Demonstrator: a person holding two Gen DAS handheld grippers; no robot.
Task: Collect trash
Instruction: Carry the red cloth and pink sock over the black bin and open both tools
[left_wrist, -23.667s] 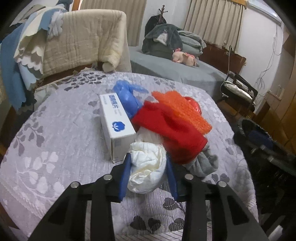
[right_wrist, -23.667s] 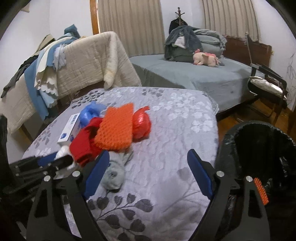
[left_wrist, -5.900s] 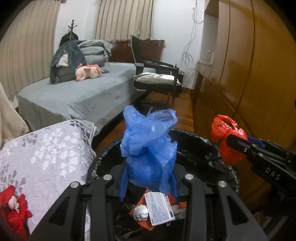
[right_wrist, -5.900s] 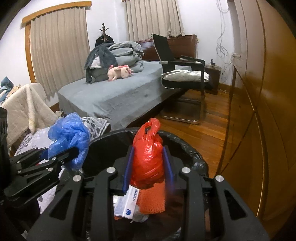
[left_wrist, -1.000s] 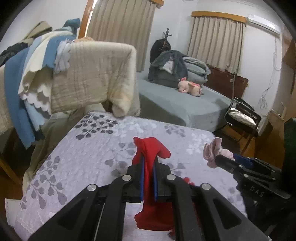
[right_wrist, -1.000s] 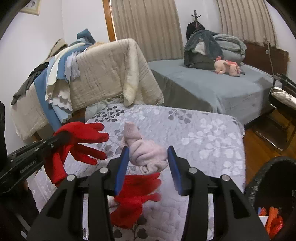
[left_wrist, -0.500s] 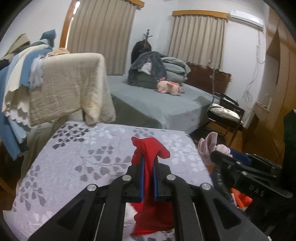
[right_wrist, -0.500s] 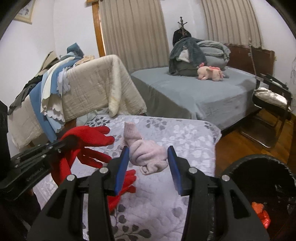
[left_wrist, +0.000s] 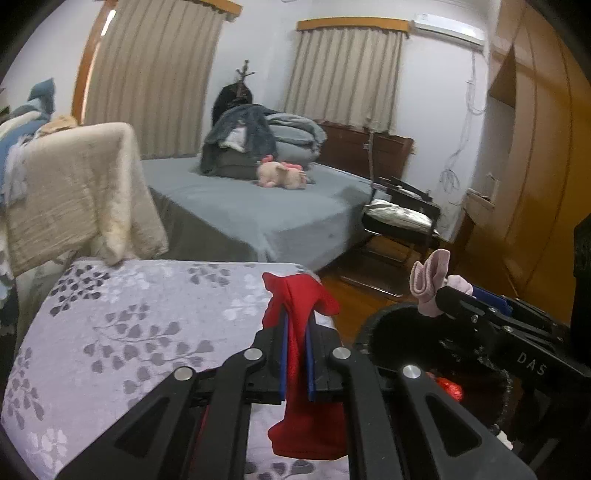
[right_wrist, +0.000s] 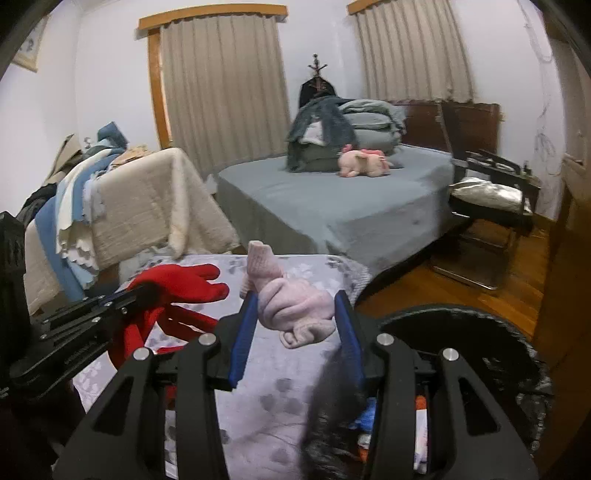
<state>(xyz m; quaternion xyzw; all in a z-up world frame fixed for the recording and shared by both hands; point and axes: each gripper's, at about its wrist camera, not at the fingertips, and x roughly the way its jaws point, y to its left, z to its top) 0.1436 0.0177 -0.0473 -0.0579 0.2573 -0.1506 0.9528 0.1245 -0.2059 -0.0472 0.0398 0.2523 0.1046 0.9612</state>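
Note:
My left gripper is shut on a red glove, which hangs down above the right edge of the floral-covered table. The glove also shows in the right wrist view. My right gripper is shut on a bundle of pale pink socks, held over the table edge beside the black trash bin. In the left wrist view the pink socks are above the bin's rim. Trash lies inside the bin.
A second red glove lies on the table below the held one. A grey bed with a pink plush toy, a black chair, a blanket-draped chair and a wooden wardrobe surround the table.
Both grippers have swung right, from over the table toward the bin, each keeping hold of its item. The bin now fills more of both views.

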